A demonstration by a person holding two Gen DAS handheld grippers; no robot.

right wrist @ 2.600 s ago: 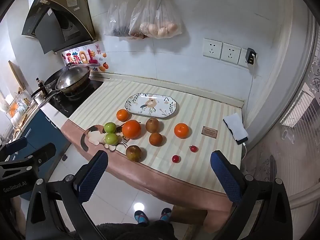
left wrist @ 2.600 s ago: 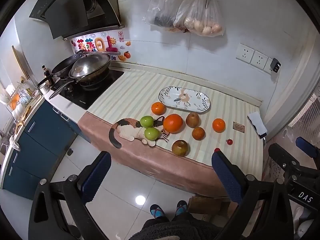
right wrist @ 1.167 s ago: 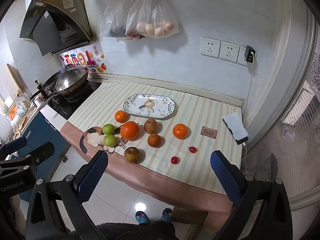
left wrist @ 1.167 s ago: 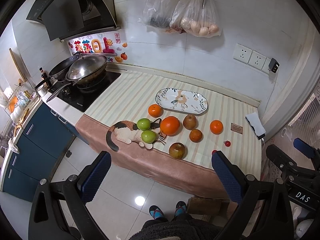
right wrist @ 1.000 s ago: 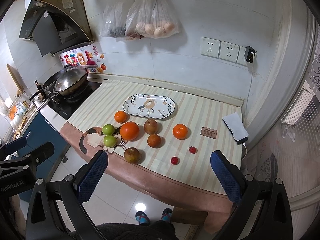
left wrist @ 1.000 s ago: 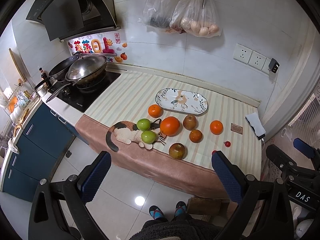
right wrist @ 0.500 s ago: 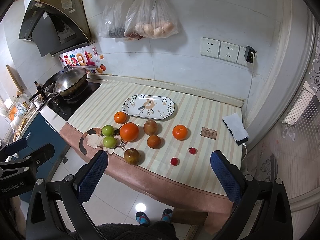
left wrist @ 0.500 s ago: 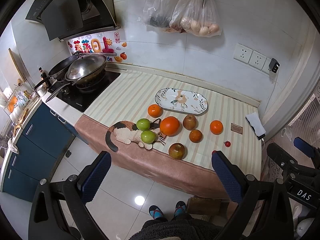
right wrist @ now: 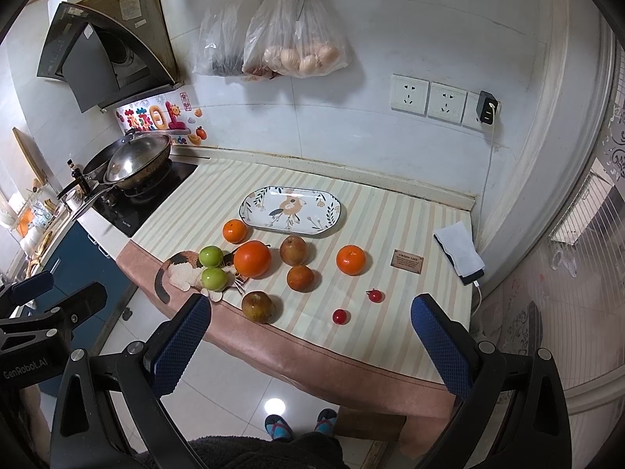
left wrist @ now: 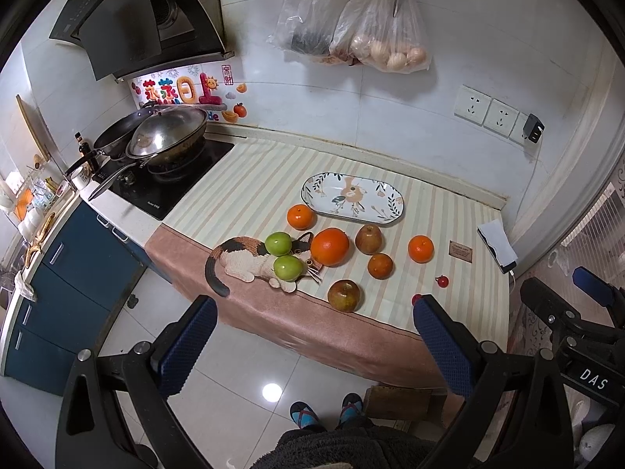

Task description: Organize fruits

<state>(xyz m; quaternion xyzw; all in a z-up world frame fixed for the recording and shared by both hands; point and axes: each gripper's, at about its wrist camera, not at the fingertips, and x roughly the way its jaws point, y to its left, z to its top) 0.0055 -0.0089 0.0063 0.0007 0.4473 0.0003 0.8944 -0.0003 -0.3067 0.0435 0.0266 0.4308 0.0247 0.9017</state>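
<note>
Bench (right wrist: 390,211) w/ striped cloth fills mid-frame in both wrist views; both grippers hang above the floor short of its near edge, well apart from everything on it. Left gripper (left wrist: 312,346) jaws wide apart, nothing between; right gripper (right wrist: 308,346) same, jaws spread, empty. Oval floral plate (right wrist: 292,213) at 12 o'clock of the fruit cluster, bare. Big orange (right wrist: 252,258) at cluster centre, touching 2 green apples (right wrist: 211,256) at its 9, which sit on a cat-shaped mat (right wrist: 177,273). Small orange (right wrist: 234,231) at its 11, just beside plate rim. Brown pear (right wrist: 293,250) at its 3, tangerine (right wrist: 300,278) at 4, brownish apple (right wrist: 257,306) at 6 nr bench edge. Another orange (right wrist: 350,260) off alone at 3. Two cherry tomatoes (right wrist: 340,315) at 5, apart from the rest.
</note>
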